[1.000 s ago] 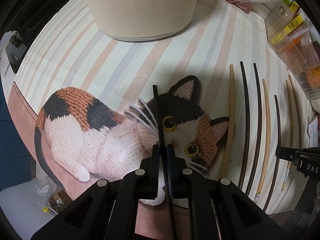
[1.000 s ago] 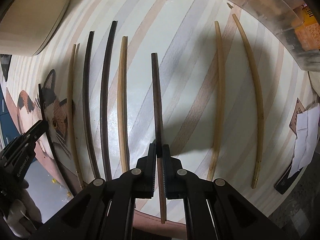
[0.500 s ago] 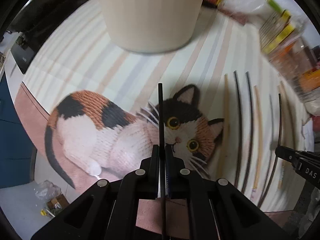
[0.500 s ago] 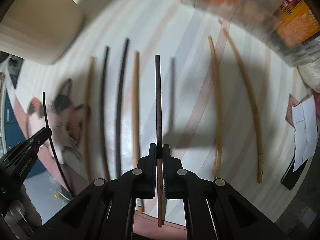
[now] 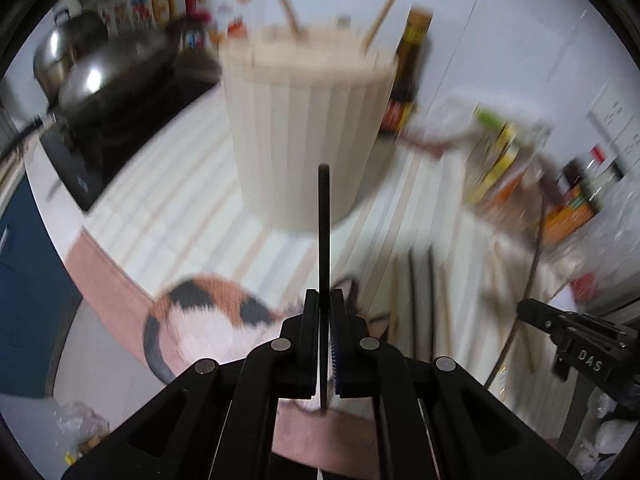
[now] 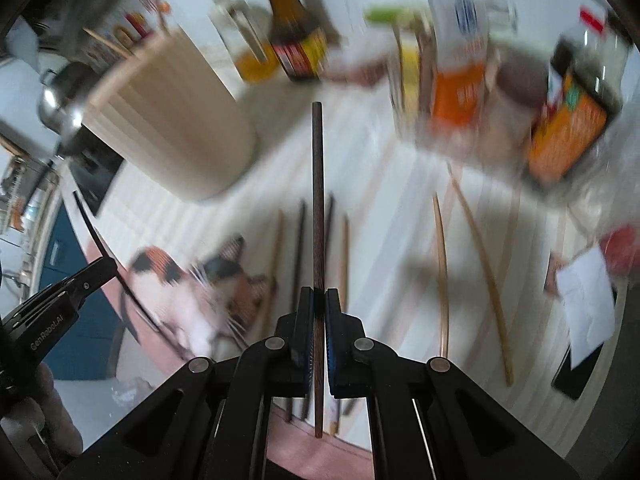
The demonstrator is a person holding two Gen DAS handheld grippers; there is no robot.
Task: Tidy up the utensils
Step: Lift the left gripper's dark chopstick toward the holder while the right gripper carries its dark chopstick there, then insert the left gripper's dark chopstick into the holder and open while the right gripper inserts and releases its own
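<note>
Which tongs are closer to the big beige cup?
Left. The left tongs point straight at the beige cup, just before it. The right tongs sit farther off, with the cup up-left.

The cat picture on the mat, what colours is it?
The cat picture is orange, black and white; clearest from the left wrist.

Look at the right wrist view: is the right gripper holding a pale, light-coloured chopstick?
No. The right gripper is shut on a dark brown chopstick; the pale chopsticks lie on the striped mat.
</note>
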